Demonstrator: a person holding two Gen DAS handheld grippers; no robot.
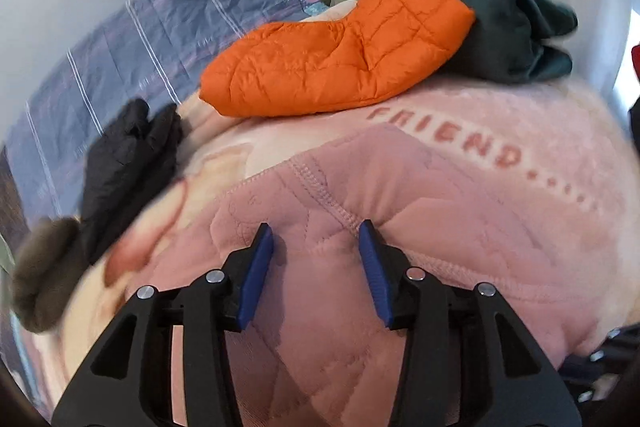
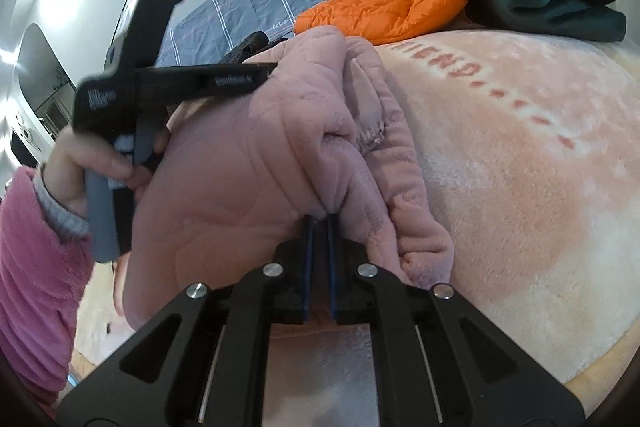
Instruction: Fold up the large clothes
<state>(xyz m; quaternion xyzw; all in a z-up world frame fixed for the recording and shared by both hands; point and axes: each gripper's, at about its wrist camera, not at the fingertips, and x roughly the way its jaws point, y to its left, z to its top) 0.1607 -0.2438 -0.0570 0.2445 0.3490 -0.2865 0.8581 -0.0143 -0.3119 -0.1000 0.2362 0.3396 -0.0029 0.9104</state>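
- My right tongs [image 2: 319, 223] are pressed together on a bunched fold of the pink quilted garment [image 2: 248, 163], pinching it and holding it up off the blanket.
- My left tongs [image 1: 316, 239] stand spread, their blue pads to either side of a stitched seam on the same garment; in that view they grip nothing. From the right wrist view, the left tool reaches in over the garment's top edge.
- The garment lies on the pink blanket [image 2: 520, 187] with "FRIEND" lettering, near me, partly heaped.
- I judge this as the gathering step of the fold: one edge held, the second grip not yet taken.
- Next, the left tongs need to close on the seam edge, then both should draw the cloth taut and flat before folding over.
- Count: two tongs; one pink garment in hand; one orange puffer jacket [image 1: 340, 55], one dark green garment [image 1: 516, 31], and one black garment [image 1: 128, 163] lying farther off; one blue checked quilt [image 1: 160, 39] behind.
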